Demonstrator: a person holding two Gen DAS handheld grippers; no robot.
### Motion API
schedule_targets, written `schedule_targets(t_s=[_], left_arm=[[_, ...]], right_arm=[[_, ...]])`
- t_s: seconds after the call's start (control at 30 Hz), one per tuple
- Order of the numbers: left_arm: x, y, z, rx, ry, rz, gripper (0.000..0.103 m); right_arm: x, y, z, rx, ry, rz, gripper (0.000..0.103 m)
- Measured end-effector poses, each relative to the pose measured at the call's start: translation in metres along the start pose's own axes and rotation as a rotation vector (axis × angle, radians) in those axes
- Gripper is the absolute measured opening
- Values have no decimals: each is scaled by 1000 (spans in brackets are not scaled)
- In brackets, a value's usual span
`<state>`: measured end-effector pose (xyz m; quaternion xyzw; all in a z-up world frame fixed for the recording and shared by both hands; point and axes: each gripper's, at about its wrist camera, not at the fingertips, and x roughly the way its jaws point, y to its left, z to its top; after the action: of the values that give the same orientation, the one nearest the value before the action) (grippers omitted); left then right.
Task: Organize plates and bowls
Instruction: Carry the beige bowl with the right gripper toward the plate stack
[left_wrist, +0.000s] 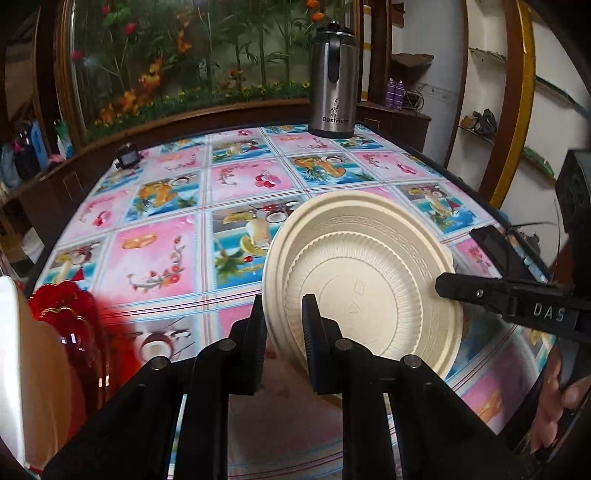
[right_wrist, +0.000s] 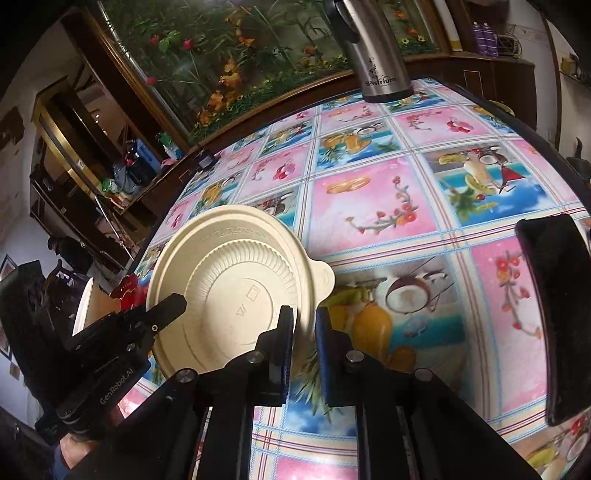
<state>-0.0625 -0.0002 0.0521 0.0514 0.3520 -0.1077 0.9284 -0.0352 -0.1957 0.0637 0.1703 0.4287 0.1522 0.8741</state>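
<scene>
A: Left tool (left_wrist: 284, 325) is clamped on the near rim of the cream plates (left_wrist: 364, 280); right tool (right_wrist: 304, 332) pinches the same stack at its opposite edge, beside the little tab. Both are closed on it.

B: Where is the stack?

A: Tilted, over the right part of the patterned tabletop (left_wrist: 159, 254). A smaller ribbed plate sits nested inside a larger one. Whether the low edge touches the cloth, I can't tell.

B: So what's done?

A: Those two are nested, I'd judge. Still apart: a red dish (left_wrist: 74, 332) and a white dish (left_wrist: 22, 369) at the far left, close together.

B: And left to do?

A: Probably setting this stack down, then gathering the red and white pieces. The steel flask (left_wrist: 332, 81) stands clear at the back.
</scene>
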Motion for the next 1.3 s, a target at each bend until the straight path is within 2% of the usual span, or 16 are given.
schedule_targets(t_s=[1.3], left_arm=[[-38, 27, -13, -23, -99, 65, 16]], right_arm=[[-5, 49, 1, -98, -12, 0, 12]])
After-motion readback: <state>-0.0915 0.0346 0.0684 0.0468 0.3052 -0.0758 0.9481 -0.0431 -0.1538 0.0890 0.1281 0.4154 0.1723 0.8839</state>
